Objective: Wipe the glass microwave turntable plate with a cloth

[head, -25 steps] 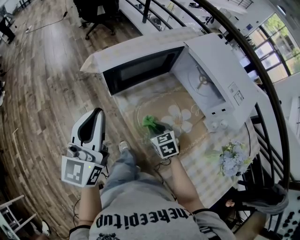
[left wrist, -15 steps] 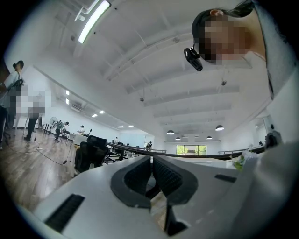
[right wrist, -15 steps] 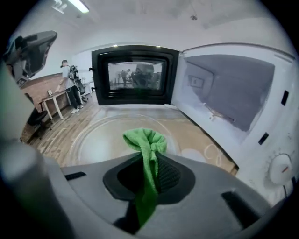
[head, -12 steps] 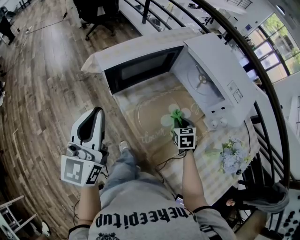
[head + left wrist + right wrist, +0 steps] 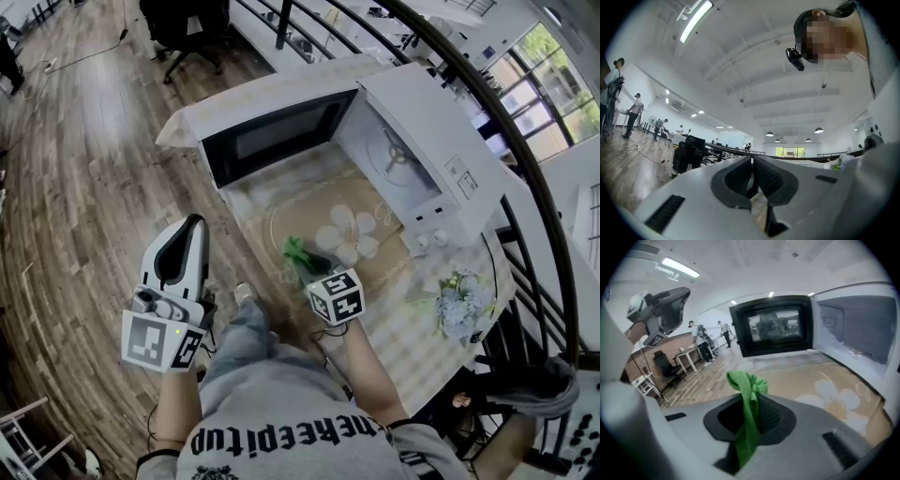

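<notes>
The clear glass turntable plate lies flat on a tan flower-print mat on the table, in front of the open microwave. My right gripper is at the plate's near-left edge, shut on a green cloth. In the right gripper view the cloth sticks up from between the jaws, with the plate spread out beyond it. My left gripper is held off the table's left side over the wood floor. In the left gripper view its pads meet with nothing between them.
The microwave door hangs open at the plate's far side, and the white cavity stands to the right. A pale blue bouquet sits on the checked tablecloth at right. A black railing curves behind. An office chair stands far left.
My right gripper swept the green cloth from the plate's left side to its right, then back to the near-left edge. The left gripper has stayed put.
</notes>
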Action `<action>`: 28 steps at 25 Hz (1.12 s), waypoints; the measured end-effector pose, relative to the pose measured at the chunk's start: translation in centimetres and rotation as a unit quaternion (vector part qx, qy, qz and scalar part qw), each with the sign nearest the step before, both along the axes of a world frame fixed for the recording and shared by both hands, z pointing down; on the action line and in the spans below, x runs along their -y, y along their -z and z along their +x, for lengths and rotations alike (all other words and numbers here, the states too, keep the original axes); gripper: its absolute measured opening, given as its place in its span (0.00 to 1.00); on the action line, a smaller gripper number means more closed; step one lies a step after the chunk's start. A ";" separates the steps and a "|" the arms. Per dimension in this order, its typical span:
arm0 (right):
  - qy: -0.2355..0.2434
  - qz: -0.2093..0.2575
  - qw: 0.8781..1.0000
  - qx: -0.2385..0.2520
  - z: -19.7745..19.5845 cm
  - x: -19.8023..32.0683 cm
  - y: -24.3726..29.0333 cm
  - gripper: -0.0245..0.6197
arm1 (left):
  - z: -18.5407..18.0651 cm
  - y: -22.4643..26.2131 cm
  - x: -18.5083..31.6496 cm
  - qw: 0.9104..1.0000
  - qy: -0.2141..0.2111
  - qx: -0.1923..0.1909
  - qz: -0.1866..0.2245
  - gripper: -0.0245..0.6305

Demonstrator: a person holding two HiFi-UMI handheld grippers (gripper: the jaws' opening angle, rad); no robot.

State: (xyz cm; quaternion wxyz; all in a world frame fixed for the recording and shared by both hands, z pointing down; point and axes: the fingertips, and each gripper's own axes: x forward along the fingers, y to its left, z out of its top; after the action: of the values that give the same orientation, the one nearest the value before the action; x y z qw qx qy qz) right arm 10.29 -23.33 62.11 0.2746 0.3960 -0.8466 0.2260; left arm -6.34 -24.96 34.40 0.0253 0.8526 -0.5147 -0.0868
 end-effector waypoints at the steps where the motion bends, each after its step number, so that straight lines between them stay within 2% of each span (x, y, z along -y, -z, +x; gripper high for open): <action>1: 0.020 -0.004 1.000 0.000 -1.3 -0.8 -0.3 0.11 | 0.2 -0.1 -0.1 1.000 -0.002 0.000 0.000 0.06; 3: 0.043 -0.009 0.999 -0.013 -2.7 -2.1 -1.4 0.11 | 0.3 -0.1 -0.3 1.000 -0.004 0.001 0.000 0.06; 5: 0.044 -0.001 0.999 -0.021 -2.7 -2.5 -2.0 0.11 | 0.4 -0.1 -0.5 1.000 -0.003 0.001 0.000 0.06; 10: 0.052 0.033 0.996 -0.071 0.1 -2.3 -2.3 0.11 | 0.1 -0.1 -1.4 1.000 0.002 0.002 0.000 0.06; 15: -0.013 0.034 0.996 -0.079 5.0 -1.2 -2.4 0.11 | -0.3 0.2 -2.2 1.000 0.007 0.003 0.004 0.06; 22: -0.102 0.037 0.989 -0.105 11.2 0.7 -2.5 0.11 | -0.5 0.4 -3.6 1.000 0.013 0.008 0.006 0.06; 28: -0.150 0.037 0.979 -0.132 13.3 1.1 -2.5 0.11 | -1.2 2.1 -5.3 0.999 0.030 0.018 0.020 0.06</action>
State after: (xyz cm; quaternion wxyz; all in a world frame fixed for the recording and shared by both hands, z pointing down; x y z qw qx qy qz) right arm 23.55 -24.46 64.60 0.3320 0.5546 -0.7417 0.1790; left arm -7.58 -19.61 32.25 -0.0036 0.8386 -0.5384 -0.0829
